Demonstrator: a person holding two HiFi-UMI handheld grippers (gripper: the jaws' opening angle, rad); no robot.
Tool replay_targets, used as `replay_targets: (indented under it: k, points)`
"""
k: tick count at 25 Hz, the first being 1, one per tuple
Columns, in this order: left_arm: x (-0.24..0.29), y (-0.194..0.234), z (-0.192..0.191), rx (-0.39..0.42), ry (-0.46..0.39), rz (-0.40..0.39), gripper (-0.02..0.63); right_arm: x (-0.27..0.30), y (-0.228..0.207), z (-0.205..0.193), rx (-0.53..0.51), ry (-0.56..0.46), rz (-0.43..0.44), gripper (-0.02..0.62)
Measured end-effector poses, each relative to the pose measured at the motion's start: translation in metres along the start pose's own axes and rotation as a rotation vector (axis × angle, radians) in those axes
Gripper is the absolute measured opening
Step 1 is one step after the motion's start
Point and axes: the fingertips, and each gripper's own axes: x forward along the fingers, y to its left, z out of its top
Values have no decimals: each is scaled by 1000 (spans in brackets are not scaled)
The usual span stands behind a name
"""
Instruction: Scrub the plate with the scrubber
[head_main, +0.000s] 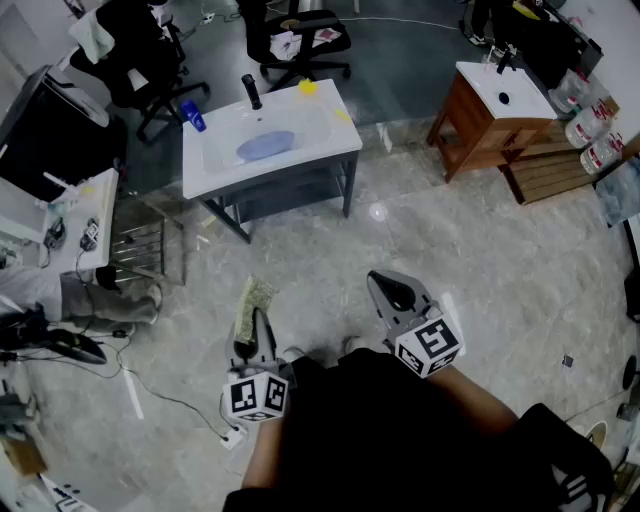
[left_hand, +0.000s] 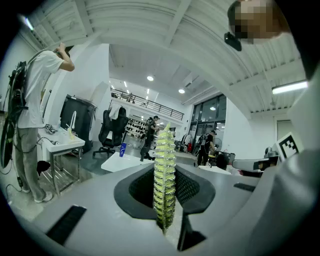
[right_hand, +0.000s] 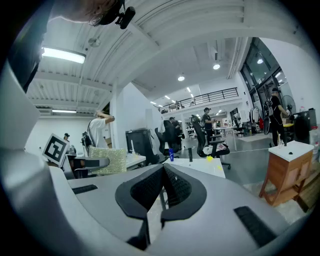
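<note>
The left hand-held gripper (left_hand: 165, 172) pinches the scrubber (left_hand: 165, 150) edge-on between its 2 jaws. The yellow-green pad stands upright and reaches past the tips. The right hand-held gripper (right_hand: 162, 176), near it on the right, has its jaws pressed together with nothing between them. Both point forward and slightly down over the pale stone floor (head_main: 420, 250). Well ahead of the left hand-held gripper stands a white desk (head_main: 345, 145) with a sunken basin. In the basin lies what seems to be the plate (head_main: 266, 145), bluish and small from here. A black tap (head_main: 251, 92) rises at the basin's far rim, with a blue bottle (head_main: 193, 116) to its left. Farther ahead and to the right of the right hand-held gripper is a wooden cabinet (head_main: 465, 130) with a white top.
</note>
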Motion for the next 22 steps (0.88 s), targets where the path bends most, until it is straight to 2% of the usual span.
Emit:
replay_targets:
  k: [6, 10, 14, 22]
  points:
    - [2, -3, 4, 32, -15, 16, 60, -2, -11, 6, -62, -19, -19, -5]
    - [3, -11, 5, 57, -21, 20, 60, -9, -18, 6, -16, -42, -2, -5]
    - [6, -12, 4, 57, -21, 36, 60, -14, -23, 4, -35, -66, -1, -5]
    - [43, -6, 7, 61, -5, 6, 60, -1, -59, -4, 36, -65, -83, -5]
